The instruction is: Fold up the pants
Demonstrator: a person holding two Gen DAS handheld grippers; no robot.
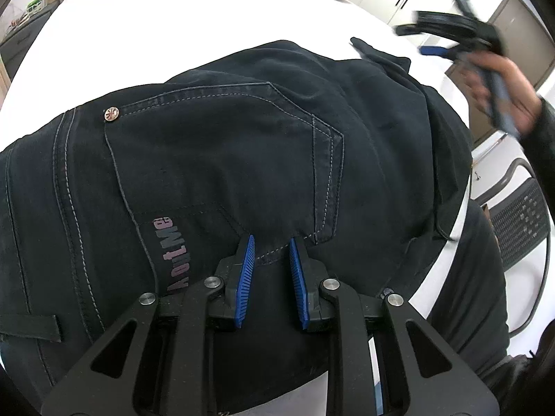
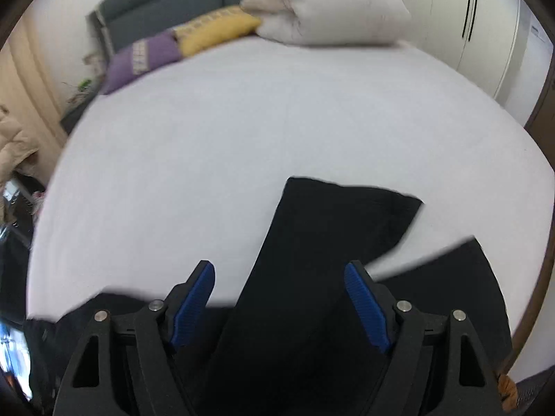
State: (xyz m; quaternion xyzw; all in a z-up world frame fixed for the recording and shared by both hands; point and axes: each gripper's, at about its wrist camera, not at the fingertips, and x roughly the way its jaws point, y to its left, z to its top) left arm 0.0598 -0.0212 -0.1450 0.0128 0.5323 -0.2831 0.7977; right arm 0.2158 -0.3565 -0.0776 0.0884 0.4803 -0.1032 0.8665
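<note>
Dark denim jeans (image 1: 225, 159) lie spread on the white bed (image 2: 215, 159), seat and back pocket directly under the left claw (image 1: 272, 246), whose narrow-set pads pinch a fold of cloth near the pocket's lower edge. The right claw (image 2: 279, 277) hangs released and empty above one trouser leg (image 2: 312, 260), whose long axis runs straight ahead between its pads to the hem, so this claw is judged the nearer one for lifting that end.

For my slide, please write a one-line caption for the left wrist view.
Left tongs pinch the dark jeans at the back pocket on a white bed; right tongs are lifted, blurred.
</note>
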